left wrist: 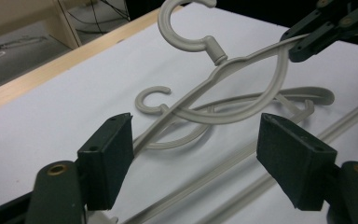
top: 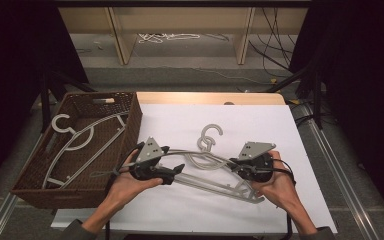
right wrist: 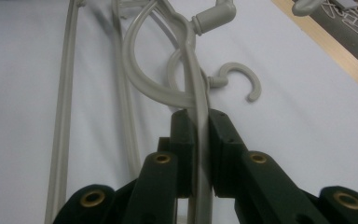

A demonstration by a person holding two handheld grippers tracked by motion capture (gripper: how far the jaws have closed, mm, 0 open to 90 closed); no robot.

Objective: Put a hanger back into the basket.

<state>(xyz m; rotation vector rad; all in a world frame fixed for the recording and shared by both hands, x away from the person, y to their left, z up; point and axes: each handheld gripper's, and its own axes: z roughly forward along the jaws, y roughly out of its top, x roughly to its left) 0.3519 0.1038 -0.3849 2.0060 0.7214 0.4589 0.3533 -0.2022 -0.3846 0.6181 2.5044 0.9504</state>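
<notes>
Two grey plastic hangers lie tangled on the white sheet (top: 260, 125). My right gripper (right wrist: 198, 140) is shut on one arm of the upper hanger (right wrist: 186, 46), which is raised at that end; its hook (left wrist: 186, 28) points away. The lower hanger (left wrist: 151, 100) lies flat beneath it, and its small hook (right wrist: 242, 74) rests on the sheet. My left gripper (left wrist: 198, 161) is open just short of the upper hanger's other arm (left wrist: 168, 116), with its pads apart from it. In the high view, the left gripper (top: 177, 172) and right gripper (top: 234, 164) face each other across the hangers (top: 200, 152).
A brown wicker basket (top: 132, 125) stands at the left of the table, with another grey hanger (top: 75, 140) lying inside it. The table's wooden far edge (top: 205, 97) shows beyond the sheet. Cables (top: 170, 36) lie on the floor beyond.
</notes>
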